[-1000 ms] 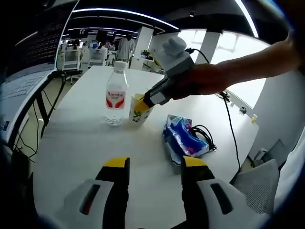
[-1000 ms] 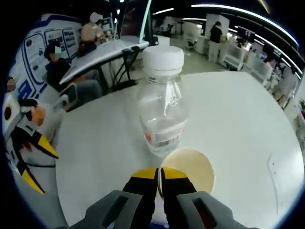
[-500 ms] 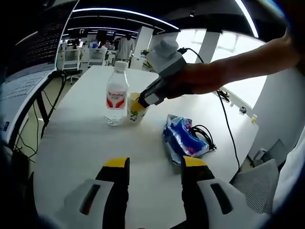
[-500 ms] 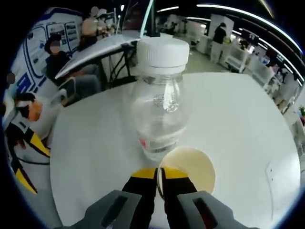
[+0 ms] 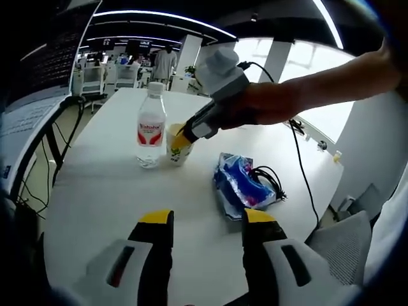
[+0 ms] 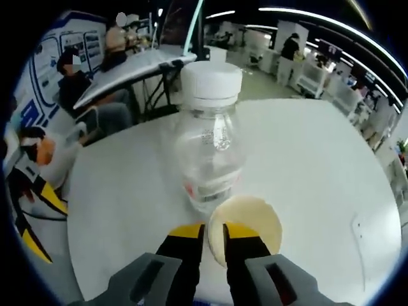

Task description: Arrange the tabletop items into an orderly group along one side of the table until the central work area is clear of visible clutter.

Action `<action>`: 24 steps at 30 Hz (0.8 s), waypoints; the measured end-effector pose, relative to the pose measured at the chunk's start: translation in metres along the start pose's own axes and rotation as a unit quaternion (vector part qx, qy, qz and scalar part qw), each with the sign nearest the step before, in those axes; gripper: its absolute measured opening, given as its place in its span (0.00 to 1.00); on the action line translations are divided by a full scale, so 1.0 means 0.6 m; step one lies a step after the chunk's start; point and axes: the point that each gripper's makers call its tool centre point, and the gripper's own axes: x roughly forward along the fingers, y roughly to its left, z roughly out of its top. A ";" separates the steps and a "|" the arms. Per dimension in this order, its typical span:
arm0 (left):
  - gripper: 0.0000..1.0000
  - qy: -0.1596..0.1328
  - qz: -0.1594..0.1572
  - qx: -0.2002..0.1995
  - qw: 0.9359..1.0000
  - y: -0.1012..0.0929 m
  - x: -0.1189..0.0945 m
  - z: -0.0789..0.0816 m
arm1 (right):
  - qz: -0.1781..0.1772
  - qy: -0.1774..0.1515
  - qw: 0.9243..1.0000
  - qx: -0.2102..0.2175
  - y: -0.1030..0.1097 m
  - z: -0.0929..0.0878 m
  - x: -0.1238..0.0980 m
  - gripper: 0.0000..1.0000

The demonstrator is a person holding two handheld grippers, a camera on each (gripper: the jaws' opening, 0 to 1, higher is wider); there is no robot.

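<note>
- Nearest us, the left gripper (image 5: pixel 205 224) hangs over bare white table (image 5: pixel 95 191), jaws parted wide with nothing between them.
- Just past it lies the blue packet (image 5: pixel 237 187), with a coil of black cable (image 5: pixel 268 180) touching its far side — both sit in the middle of the work area.
- Further out, our right gripper (image 6: pixel 213 231) has the near rim of the paper cup (image 6: pixel 250 220) between its yellow tips; a thin gap shows beside the rim, so we judge the pinch light, or just letting go.
- The cup stands just beside the water bottle (image 6: pixel 210 150) — touching or a hair apart, we cannot tell.
- What could go wrong: a light empty cup held by one wall tips easily, so a sideways tug on the way out could topple it.
- Any push forward would drive the cup into the tall, narrow bottle and could knock it over.
- Room to move: in the left gripper view there is plenty of open table to the bottle's left before the near edge.
- Beyond the pair the tabletop runs on bare to its far edge — good space for a tidy row.
</note>
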 end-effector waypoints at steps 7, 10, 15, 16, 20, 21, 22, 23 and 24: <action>0.41 -0.001 -0.003 0.001 1.000 -0.013 0.004 0.003 | 0.004 -0.010 1.000 0.002 0.010 0.001 -0.012 0.12; 0.41 0.000 -0.005 0.001 1.000 -0.022 0.002 0.001 | 0.002 -0.022 1.000 0.005 0.011 0.010 -0.022 0.13; 0.41 0.002 -0.010 -0.001 1.000 -0.036 0.001 -0.003 | -0.005 -0.044 0.999 0.017 0.008 0.021 -0.039 0.16; 0.41 0.001 -0.009 -0.002 1.000 -0.038 0.001 -0.003 | -0.005 -0.048 0.999 0.020 0.008 0.022 -0.042 0.16; 0.41 -0.002 -0.009 -0.006 1.000 -0.045 0.000 0.000 | -0.005 -0.061 0.998 0.023 0.014 0.026 -0.059 0.18; 0.41 -0.002 -0.009 -0.007 1.000 -0.046 0.000 0.000 | -0.003 -0.065 0.998 0.027 0.015 0.026 -0.064 0.18; 0.41 -0.002 -0.010 -0.006 1.000 -0.049 0.000 0.000 | -0.002 -0.068 0.997 0.031 0.016 0.026 -0.066 0.18; 0.41 -0.001 -0.010 -0.006 1.000 -0.051 0.000 0.000 | -0.001 -0.072 0.997 0.035 0.015 0.026 -0.068 0.19; 0.41 -0.001 -0.011 -0.006 1.000 -0.054 0.000 0.001 | 0.000 -0.076 0.996 0.039 0.016 0.026 -0.072 0.20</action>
